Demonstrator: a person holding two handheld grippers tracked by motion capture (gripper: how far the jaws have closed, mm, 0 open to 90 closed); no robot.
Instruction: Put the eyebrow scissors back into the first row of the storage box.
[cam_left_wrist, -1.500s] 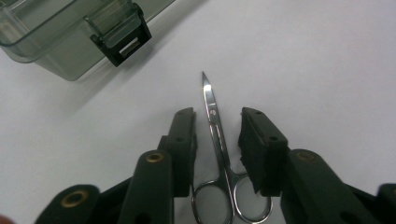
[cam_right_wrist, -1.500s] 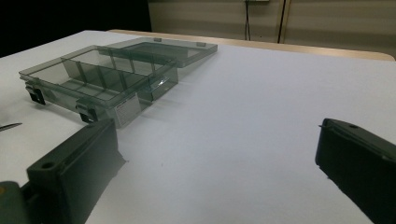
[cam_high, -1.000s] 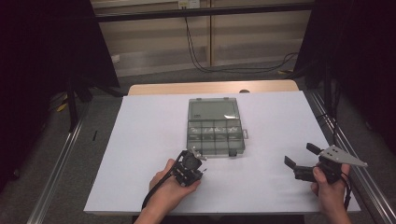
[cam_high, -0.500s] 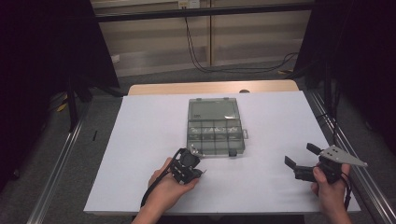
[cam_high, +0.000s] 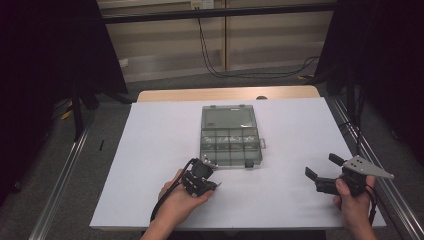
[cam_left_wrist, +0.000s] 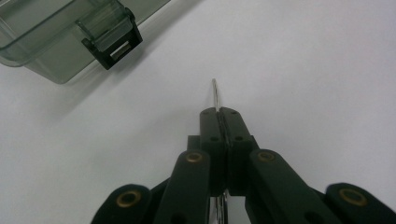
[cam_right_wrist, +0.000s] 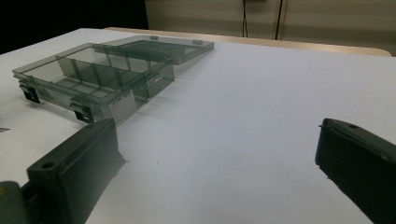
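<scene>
**A:** What is the thing being handled, and where is it?

**B:** A thin metal piece (cam_left_wrist: 214, 93), possibly a pin or a small flat part; it is seen edge-on and too slim to name. It sticks out past the tips of the left claw (cam_left_wrist: 219, 112), just above the white bench (cam_left_wrist: 303, 70), a little in front of the clear organiser box (cam_left_wrist: 56, 37) and off its latch corner.

**A:** How does that claw stand?

**B:** Its two black jaws are pressed together, pinching the metal piece between them. In the high view the left claw (cam_high: 212, 185) sits in the person's left hand (cam_high: 182, 202), just in front of the near left corner of the box (cam_high: 231, 141).

**A:** Tell me about the box.

**B:** It is smoky and see-through, lying near the middle of the bench (cam_high: 150, 150) with its lid (cam_high: 229, 118) folded open flat on the far side. Dividers split the near half into small compartments, and black latches hang on its front wall.

**A:** And the other claw?

**B:** The right claw (cam_high: 322, 167) is well apart from the box, off to its right and nearer the bench's front edge, held in the right hand (cam_high: 355, 200). Its jaws are spread wide with only bare bench between them.
</scene>
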